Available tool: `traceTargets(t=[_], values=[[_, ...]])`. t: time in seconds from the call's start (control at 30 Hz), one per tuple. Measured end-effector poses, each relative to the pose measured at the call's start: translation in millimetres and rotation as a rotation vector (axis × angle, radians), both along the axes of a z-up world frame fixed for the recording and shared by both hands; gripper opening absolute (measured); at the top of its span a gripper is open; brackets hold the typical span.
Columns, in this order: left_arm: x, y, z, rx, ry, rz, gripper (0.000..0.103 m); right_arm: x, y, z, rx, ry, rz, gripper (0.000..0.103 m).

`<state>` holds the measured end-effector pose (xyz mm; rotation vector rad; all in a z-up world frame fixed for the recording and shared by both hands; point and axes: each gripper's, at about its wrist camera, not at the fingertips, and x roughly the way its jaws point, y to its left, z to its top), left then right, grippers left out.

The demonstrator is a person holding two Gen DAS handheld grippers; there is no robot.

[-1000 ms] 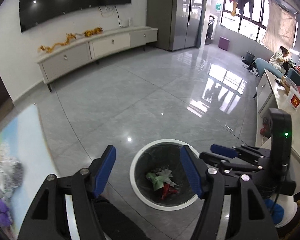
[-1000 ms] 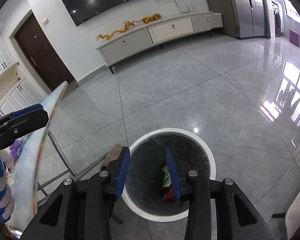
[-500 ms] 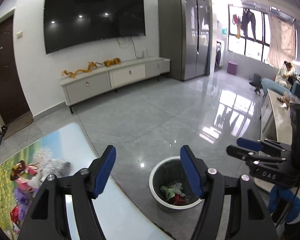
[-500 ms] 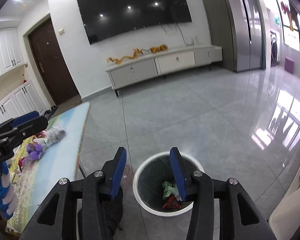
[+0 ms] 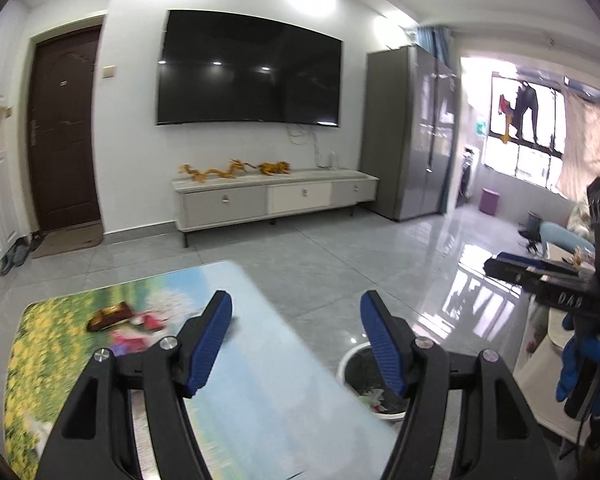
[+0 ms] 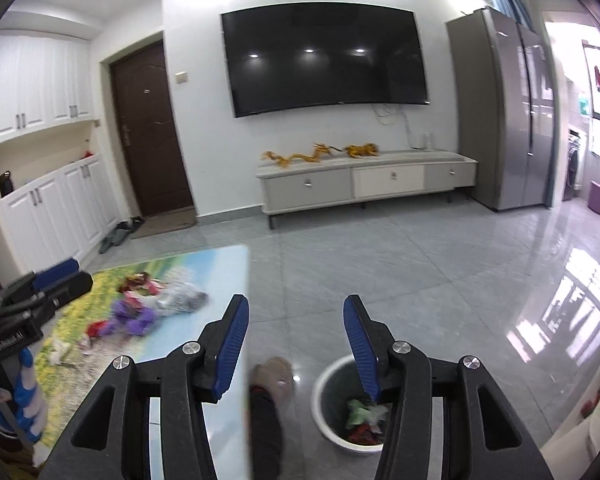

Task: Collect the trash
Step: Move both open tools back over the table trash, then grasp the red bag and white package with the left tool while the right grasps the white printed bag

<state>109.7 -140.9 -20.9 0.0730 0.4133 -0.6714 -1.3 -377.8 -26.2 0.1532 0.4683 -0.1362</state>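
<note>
Over the bench (image 5: pixel 260 400) edge we go, and the left claw (image 5: pixel 296 334) hangs with its blue pads spread wide, nothing between them. Beneath it lies the bench top, printed with a flowery meadow scene, glossy and blurred. Some trash (image 6: pixel 148 308) sits on that bench in the right wrist view: a heap of purple, red and silver-grey scraps, smeared by blur, so what each piece is I can't tell. Small white bits lie nearer the camera on the yellow part of the print.

Right claw (image 6: pixel 296 338) now: its jaws have just been opening, and they stand apart with nothing gripped, only floor and bin showing through the gap. Below its right finger stands the waste bin (image 6: pixel 328 384), white-rimmed with a dark liner, on the grey tile floor just beside the bench. Inside it lie green, white and red crumpled wrappers (image 6: pixel 364 416). A dark trouser leg and a tan slipper (image 6: pixel 274 374) show between bench and bin.

From the left wrist camera, that bin peeks out behind the right finger, and the right claw's black body is at far right, held in a blue-gloved hand (image 5: pixel 580 364). Far wall: a big dark television (image 6: pixel 324 58) above a low cabinet (image 6: pixel 364 184).
</note>
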Motion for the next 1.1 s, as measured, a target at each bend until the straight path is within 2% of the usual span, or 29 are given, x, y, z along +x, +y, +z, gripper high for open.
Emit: traceTargets(t=[0.13,0.27,0.4,0.53,0.77,0.9,1.1], values=[[13,54,-19,-0.008,0.040,0.090,0.065,20,37,8,-0.011,0.012,0.077,0.047],[34,107,-51,-0.010,0.100,0.196,0.065,55,69,10,-0.002,0.038,0.175,0.047],[54,143,-79,0.038,0.139,0.284,0.065,97,93,-1,0.020,0.076,0.266,0.047],[89,169,-110,0.080,0.222,0.371,0.064,139,119,-23,0.022,0.141,0.341,0.047],[127,181,-144,0.137,0.300,0.447,0.064,211,142,-70,-0.014,0.248,0.427,0.047],[143,182,-156,0.151,0.334,0.470,0.064,253,150,-95,-0.045,0.289,0.456,0.062],[159,185,-175,0.175,0.388,0.500,0.064,300,155,-127,-0.079,0.334,0.483,0.066]])
